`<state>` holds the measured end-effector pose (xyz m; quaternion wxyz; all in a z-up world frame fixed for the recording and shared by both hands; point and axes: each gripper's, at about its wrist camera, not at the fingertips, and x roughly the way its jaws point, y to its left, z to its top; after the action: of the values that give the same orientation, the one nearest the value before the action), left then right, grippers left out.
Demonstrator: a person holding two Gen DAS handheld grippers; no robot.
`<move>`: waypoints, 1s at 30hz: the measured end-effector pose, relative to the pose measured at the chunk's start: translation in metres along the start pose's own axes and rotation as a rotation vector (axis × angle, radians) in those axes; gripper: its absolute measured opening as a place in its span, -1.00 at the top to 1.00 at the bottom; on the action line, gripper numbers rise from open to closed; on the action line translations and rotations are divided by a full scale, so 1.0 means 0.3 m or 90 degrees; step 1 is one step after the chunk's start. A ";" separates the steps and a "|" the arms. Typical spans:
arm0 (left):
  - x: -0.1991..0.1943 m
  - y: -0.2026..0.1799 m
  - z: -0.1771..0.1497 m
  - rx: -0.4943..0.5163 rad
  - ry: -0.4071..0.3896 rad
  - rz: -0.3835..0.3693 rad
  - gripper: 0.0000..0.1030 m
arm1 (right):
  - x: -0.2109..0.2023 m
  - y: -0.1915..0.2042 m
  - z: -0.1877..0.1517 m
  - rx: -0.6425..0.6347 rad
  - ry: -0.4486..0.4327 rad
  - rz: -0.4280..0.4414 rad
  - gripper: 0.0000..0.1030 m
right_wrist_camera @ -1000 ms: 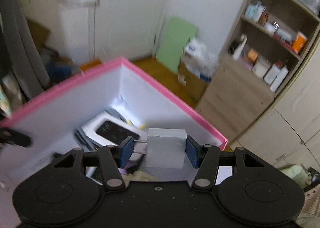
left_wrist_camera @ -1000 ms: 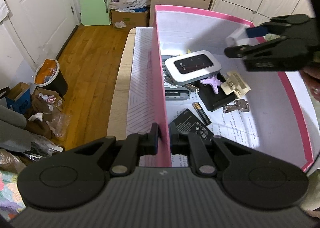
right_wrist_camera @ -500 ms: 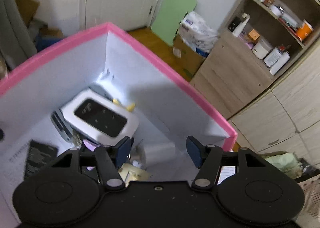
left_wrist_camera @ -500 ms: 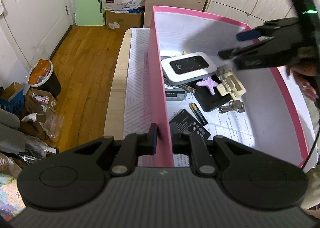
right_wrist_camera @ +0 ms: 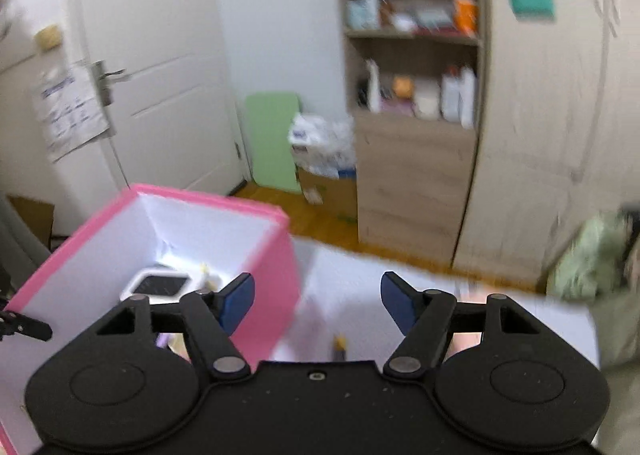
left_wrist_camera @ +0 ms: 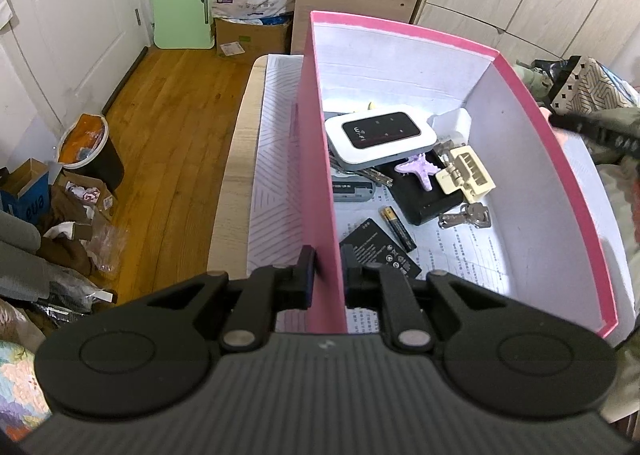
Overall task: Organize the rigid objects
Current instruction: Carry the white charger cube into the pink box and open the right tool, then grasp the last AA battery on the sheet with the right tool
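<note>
Left wrist view: the left gripper is clamped on the near wall of the pink box, low in the frame, steadying it. The router, white plug, clip, keys and battery lie inside, upper centre. In the right wrist view the right gripper has just been opening; its fingers stand apart, empty, right of the box. Something small lies on the table at lower centre, too blurred to name. Best to keep the box pinned and line up the next pick squarely.

Left view sharp, evenly bright; right view motion-blurred; fisheye-bent edges.
</note>
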<state>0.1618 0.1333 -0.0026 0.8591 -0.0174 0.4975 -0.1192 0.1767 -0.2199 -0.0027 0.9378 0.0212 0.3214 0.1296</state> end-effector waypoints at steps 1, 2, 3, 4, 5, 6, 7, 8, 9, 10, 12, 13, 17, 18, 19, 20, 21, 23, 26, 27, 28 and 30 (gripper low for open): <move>-0.001 0.001 0.001 -0.002 0.001 0.000 0.77 | 0.019 -0.030 -0.018 0.021 0.018 0.008 -0.26; 0.000 0.000 0.002 -0.002 0.002 0.001 0.78 | 0.038 -0.053 -0.036 0.037 0.033 0.012 -0.10; -0.001 0.001 0.002 -0.005 0.003 0.002 0.78 | 0.058 -0.070 -0.055 0.051 0.042 0.013 0.00; -0.001 0.002 0.003 -0.007 0.003 0.002 0.78 | 0.080 -0.081 -0.074 0.060 0.049 0.013 0.09; -0.002 0.002 0.004 -0.006 0.004 0.003 0.78 | 0.102 -0.087 -0.092 0.061 0.052 0.013 0.14; -0.002 0.003 0.004 -0.008 0.005 0.003 0.78 | 0.124 -0.087 -0.108 0.058 0.054 0.012 0.21; -0.001 0.004 0.006 -0.008 0.007 0.002 0.78 | 0.143 -0.084 -0.121 0.055 0.058 0.014 0.23; -0.001 0.005 0.008 -0.008 0.009 0.001 0.78 | 0.169 -0.080 -0.131 0.054 0.064 0.017 0.23; -0.001 0.006 0.011 -0.007 0.011 0.001 0.78 | 0.188 -0.078 -0.138 0.053 0.073 0.021 0.23; 0.000 0.004 0.013 -0.003 0.013 0.002 0.78 | 0.220 -0.070 -0.144 0.047 0.085 0.022 0.23; 0.004 -0.002 0.017 0.005 0.017 0.003 0.78 | 0.275 -0.049 -0.158 0.032 0.103 0.018 0.22; 0.005 -0.005 0.018 0.009 0.018 0.004 0.78 | 0.272 -0.044 -0.163 0.020 0.083 0.007 0.22; 0.006 -0.004 0.020 0.015 0.022 0.000 0.78 | 0.282 -0.008 -0.168 -0.019 0.079 -0.029 0.23; 0.006 -0.003 0.020 0.015 0.022 -0.002 0.78 | 0.280 -0.002 -0.172 -0.023 0.077 -0.038 0.42; 0.006 -0.002 0.020 0.016 0.021 -0.002 0.78 | 0.277 0.002 -0.175 -0.024 0.075 -0.049 0.74; 0.005 -0.002 0.020 0.016 0.020 -0.003 0.78 | 0.269 -0.001 -0.178 -0.022 0.074 -0.050 0.78; 0.005 0.000 0.021 0.016 0.020 -0.005 0.78 | 0.263 -0.004 -0.180 -0.010 0.074 -0.046 0.78; 0.004 0.003 0.019 0.015 0.021 -0.009 0.77 | 0.247 -0.017 -0.181 0.015 0.070 -0.046 0.78; 0.001 0.012 0.019 0.020 0.022 -0.017 0.76 | 0.213 -0.032 -0.195 0.041 0.051 -0.053 0.78; 0.001 0.015 0.018 0.021 0.022 -0.021 0.75 | 0.193 -0.035 -0.200 0.055 0.042 -0.055 0.78; -0.001 0.018 0.018 0.021 0.021 -0.023 0.75 | 0.170 -0.035 -0.203 0.065 0.033 -0.054 0.78; -0.002 0.021 0.018 0.021 0.020 -0.025 0.75 | 0.116 -0.029 -0.200 0.083 0.009 -0.053 0.78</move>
<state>0.1673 0.1390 -0.0005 0.8490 -0.0110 0.5081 -0.1448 0.1686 -0.2221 -0.0721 0.9367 0.0680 0.3362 0.0697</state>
